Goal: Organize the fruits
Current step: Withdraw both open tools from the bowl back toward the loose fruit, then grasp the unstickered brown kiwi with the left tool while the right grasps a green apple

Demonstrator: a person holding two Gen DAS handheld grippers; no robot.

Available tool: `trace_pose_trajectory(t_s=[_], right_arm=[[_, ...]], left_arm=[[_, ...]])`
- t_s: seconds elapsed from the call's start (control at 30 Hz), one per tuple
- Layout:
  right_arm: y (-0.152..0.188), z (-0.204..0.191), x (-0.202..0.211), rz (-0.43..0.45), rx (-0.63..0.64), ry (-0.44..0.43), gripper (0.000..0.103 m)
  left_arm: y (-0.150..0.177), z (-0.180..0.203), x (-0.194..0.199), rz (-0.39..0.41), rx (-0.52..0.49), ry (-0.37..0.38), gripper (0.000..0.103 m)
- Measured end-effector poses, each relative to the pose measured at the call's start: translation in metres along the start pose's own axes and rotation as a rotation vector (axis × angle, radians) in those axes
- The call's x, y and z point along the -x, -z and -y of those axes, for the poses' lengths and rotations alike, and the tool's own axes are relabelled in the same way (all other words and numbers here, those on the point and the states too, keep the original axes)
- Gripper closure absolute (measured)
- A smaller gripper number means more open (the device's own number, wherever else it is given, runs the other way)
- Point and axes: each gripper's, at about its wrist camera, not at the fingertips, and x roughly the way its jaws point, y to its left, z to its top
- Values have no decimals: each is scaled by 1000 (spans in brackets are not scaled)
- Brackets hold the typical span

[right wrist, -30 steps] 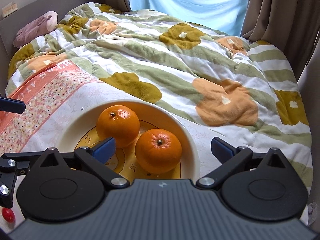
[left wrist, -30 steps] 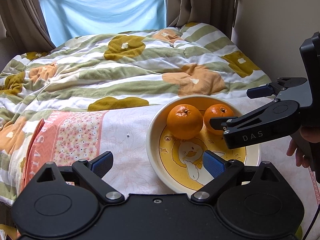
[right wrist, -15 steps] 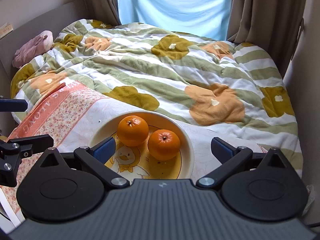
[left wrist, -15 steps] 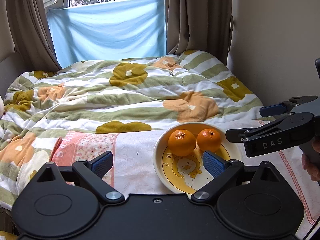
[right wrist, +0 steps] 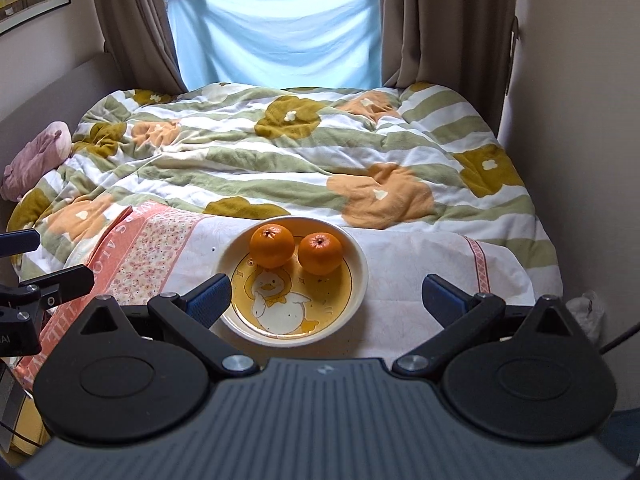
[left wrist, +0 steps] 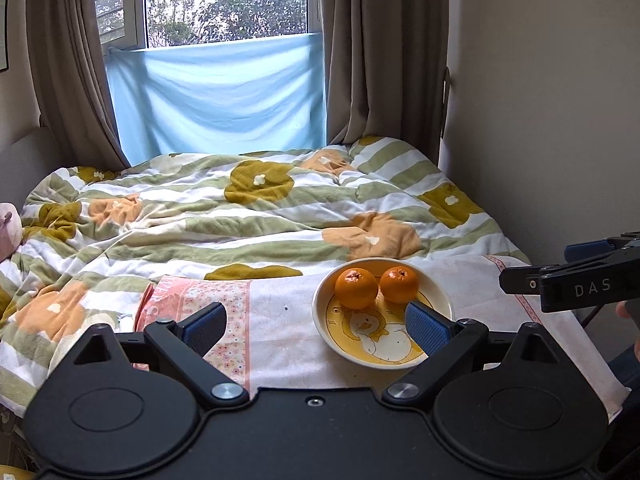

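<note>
- While both of my grippers hang back from the bowl with nothing in them, the step in hand looks to me like a finished placement: the job reads as nearly or fully done, and doing it well now means staying clear of the fruit.
- My left gripper (left wrist: 316,326) has its blue pads spread wide apart; they clamp nothing and touch nothing, though its right pad sits in front of the bowl's near edge in the left wrist view.
- My right gripper (right wrist: 336,298) is just as wide open and empty, its left pad crossing the bowl's near-left rim in its own view, the right pad over bare cloth.
- Beyond the pads sits the duck-print bowl (right wrist: 356,280), upright on a white and pink floral cloth (right wrist: 404,280) spread over the foot of the bed.
- Two oranges rest inside it, at the far side: the left orange (right wrist: 272,246) and the right orange (right wrist: 320,253), just beside each other, possibly touching, stems up.
- If any move follows, I would lift straight away from the rim so no pad nudges the bowl on that soft bedding, which I judge could let it tip.
- Farther out lies the striped flower quilt (right wrist: 280,152), then the curtained window (left wrist: 224,0).
- No other fruit shows in either view.
</note>
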Motion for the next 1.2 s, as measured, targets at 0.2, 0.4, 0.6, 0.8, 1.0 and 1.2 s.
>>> trace_pose_trajectory(t_s=[0.2,0.4,0.6,0.8,1.0,1.2], right_arm=[[32,-6,32,1,-48,49,0],[63,-5,49,-7,-106,88,0],[94,0,51,-32,-133,131,0],[119,13,35,-58,-186,155,0],[139,23,11,-103,-211,160,0],[154,32,-12,-142,-229,153,0]], left_arm=[[17,-2,21,1,5,35,5],[37,4,29,-6,-13,54,5],[62,18,16,-39,-30,95,5],[87,39,-13,-93,-78,144,8],[107,61,-50,-141,-134,160,13],[126,76,-86,-207,-177,148,24]])
